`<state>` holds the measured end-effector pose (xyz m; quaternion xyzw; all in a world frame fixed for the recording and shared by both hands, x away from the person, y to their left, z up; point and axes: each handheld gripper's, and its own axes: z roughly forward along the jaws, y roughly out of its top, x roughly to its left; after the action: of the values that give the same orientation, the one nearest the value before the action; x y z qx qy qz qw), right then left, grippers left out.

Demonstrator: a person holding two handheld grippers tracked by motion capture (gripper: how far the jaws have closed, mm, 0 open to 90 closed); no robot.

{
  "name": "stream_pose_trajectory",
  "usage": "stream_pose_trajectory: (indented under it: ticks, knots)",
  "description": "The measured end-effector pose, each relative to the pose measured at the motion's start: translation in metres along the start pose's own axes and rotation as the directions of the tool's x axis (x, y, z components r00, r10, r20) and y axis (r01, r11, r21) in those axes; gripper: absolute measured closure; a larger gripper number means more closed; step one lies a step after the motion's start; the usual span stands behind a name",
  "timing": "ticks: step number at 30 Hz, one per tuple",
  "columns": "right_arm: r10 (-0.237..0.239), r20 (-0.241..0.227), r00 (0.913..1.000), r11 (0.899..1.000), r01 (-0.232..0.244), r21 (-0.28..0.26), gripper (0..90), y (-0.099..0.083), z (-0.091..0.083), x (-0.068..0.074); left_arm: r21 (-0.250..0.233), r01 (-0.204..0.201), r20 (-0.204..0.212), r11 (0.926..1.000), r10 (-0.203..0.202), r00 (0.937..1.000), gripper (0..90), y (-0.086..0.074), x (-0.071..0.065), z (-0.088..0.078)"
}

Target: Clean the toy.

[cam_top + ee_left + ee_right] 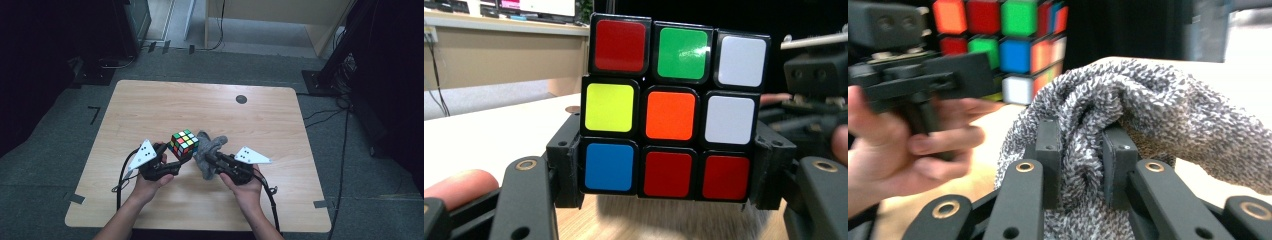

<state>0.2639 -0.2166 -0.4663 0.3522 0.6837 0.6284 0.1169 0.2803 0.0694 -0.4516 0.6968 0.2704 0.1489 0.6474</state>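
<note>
Left gripper (176, 159) has its jaws clamped on the puzzle cube (183, 143), held above the counter (150, 105). Right gripper (212, 161) pinches the grey cloth (211, 147) beside it (nearly touching). Wiping looks barely started.

The room is dim at the sides, but the bench (150, 110) is well lit. The cube (671, 107) shows glare. The hand (903, 145) looks blurry.
</note>
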Motion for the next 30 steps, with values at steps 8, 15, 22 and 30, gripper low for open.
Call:
stream_pose_trajectory:
  ticks: [8,15,22,30]
  knots:
    - [-0.041,0.077,0.9962,0.995,0.048,-0.092,74.7,0.032,-0.029,0.000,0.227,-0.151,-0.022,0.9621,0.160,0.9868,34.0,-0.013,-0.010,0.019]
    - [-0.082,0.005,0.9966,0.997,0.082,0.000,74.5,0.022,-0.011,0.016,0.265,-0.248,0.031,0.9318,0.248,0.9681,34.0,-0.018,-0.029,0.027]
    - [0.009,0.022,0.9997,1.000,-0.008,-0.009,74.3,0.013,-0.011,-0.003,0.225,-0.244,0.028,0.9433,0.244,0.9692,33.9,-0.015,-0.026,0.020]
    - [-0.012,0.033,0.9994,1.000,0.012,-0.003,74.3,0.021,-0.015,0.004,0.228,-0.226,0.031,0.9470,0.225,0.9738,34.0,-0.014,-0.026,0.022]
